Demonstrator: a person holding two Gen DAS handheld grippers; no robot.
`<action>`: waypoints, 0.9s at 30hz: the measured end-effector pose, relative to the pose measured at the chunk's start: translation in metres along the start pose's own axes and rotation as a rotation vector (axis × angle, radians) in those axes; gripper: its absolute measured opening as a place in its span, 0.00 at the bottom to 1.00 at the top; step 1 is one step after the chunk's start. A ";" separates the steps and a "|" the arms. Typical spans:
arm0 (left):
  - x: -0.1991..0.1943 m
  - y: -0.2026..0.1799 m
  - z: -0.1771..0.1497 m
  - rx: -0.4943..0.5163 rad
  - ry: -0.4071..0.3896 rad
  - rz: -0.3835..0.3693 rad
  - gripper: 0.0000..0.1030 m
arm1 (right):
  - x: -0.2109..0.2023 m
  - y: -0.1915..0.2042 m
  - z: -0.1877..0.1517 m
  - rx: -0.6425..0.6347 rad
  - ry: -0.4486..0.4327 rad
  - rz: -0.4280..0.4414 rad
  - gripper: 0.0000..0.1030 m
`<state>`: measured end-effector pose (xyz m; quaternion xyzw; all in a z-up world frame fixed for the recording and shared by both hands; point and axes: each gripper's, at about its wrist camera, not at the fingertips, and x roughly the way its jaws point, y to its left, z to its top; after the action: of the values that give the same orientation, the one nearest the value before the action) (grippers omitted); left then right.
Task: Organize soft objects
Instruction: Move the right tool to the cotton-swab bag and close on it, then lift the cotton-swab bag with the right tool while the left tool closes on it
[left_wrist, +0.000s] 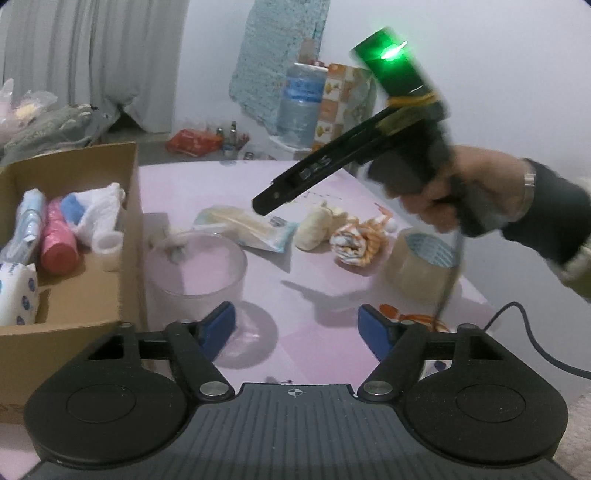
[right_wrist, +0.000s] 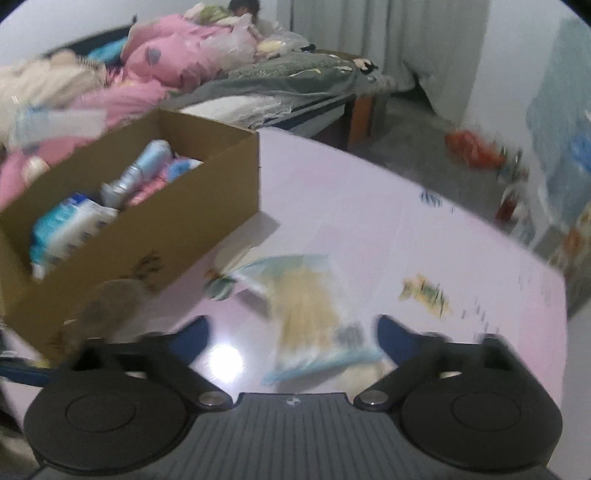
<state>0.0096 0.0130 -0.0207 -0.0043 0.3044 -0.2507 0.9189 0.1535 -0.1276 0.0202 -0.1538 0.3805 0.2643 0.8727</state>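
The cardboard box (left_wrist: 92, 236) stands at the left edge of the pink table (left_wrist: 295, 266) and holds soft packs: a pink roll (left_wrist: 57, 240), a blue-and-white towel bundle (left_wrist: 96, 210) and a white dotted pack (left_wrist: 16, 291). Loose on the table lie a flat yellow-and-blue packet (left_wrist: 247, 227), a cream plush piece (left_wrist: 317, 229), a striped cloth roll (left_wrist: 354, 243) and a tape roll (left_wrist: 421, 262). A clear round tub (left_wrist: 199, 266) stands just beside the box.

The left gripper (left_wrist: 295, 328) hovers over bare table, jaws apart and empty. The right gripper (right_wrist: 291, 339) points steeply down; the packet (right_wrist: 310, 314) lies between its parted jaws, contact not discernible through blur.

Only the left view shows the person's hand (left_wrist: 465, 192) gripping the right tool. Only the right view shows the bedding (right_wrist: 166, 66) behind the box.
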 end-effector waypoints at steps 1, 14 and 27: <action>-0.001 0.002 -0.001 -0.001 -0.002 -0.001 0.68 | 0.012 -0.002 0.005 -0.016 0.013 -0.002 0.45; -0.003 0.003 -0.004 0.027 0.006 -0.016 0.71 | 0.087 -0.031 0.012 0.169 0.193 0.147 0.30; -0.003 0.006 -0.016 -0.010 0.035 -0.095 0.77 | 0.031 -0.019 -0.042 0.423 0.272 0.184 0.29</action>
<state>0.0012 0.0223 -0.0333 -0.0191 0.3212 -0.2927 0.9004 0.1577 -0.1515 -0.0292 0.0330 0.5535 0.2343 0.7986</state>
